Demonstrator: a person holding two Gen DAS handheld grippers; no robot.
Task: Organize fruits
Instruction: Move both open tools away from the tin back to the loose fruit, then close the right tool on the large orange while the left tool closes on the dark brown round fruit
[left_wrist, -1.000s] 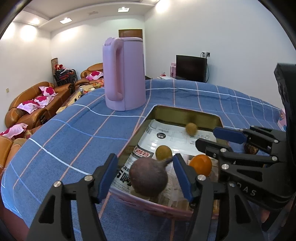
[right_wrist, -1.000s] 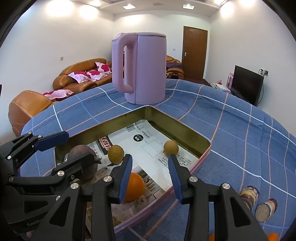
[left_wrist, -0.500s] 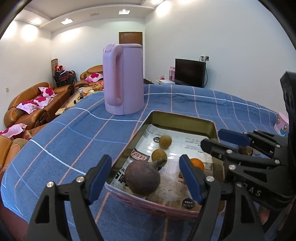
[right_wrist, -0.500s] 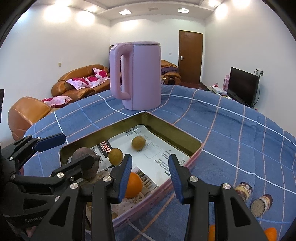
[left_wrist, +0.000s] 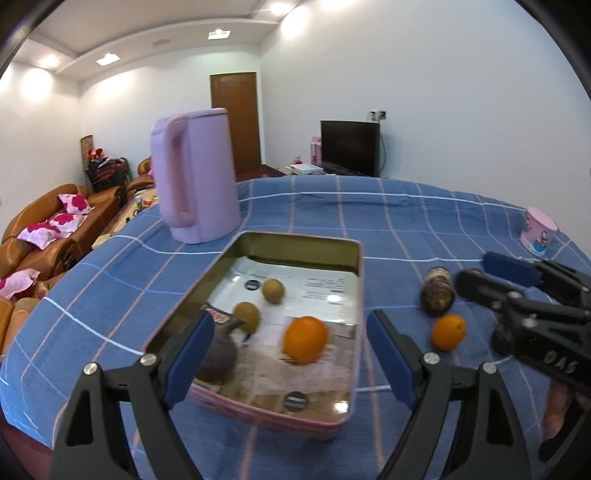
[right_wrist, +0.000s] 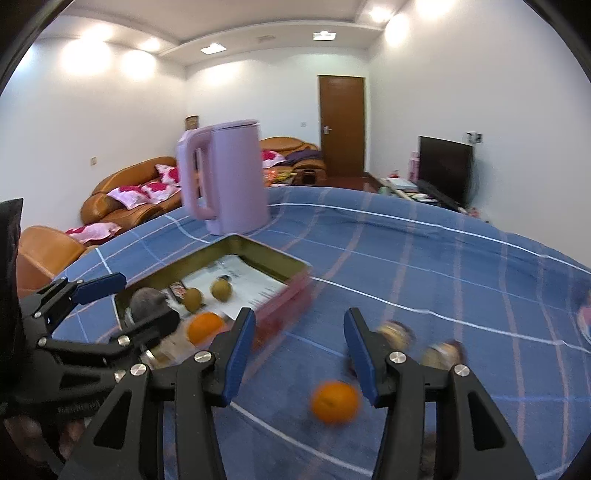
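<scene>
A: Where do the grippers stand?

B: The left gripper (left_wrist: 288, 354) hangs over the near end of the pink tin tray (left_wrist: 356, 280), jaws opening, pads touching nothing. Ahead of it in the tray lie an orange (left_wrist: 306, 339), two small brown-green fruits (left_wrist: 246, 316) and, beside its left finger, a dark purple fruit (left_wrist: 218, 356).

A: And the right?

B: The right gripper (right_wrist: 299, 354) points at the blue checked cloth (right_wrist: 424, 258), jaws opening, empty. A second orange (right_wrist: 335, 402) sits just below the gap; two blurred brown fruits (right_wrist: 397, 332) lie beyond its right finger. The tray is off to its left.

A: Any writing?

B: Printed paper lines the tray, too blurred to read. A lilac kettle (left_wrist: 194, 177) stands beyond the tray.
</scene>
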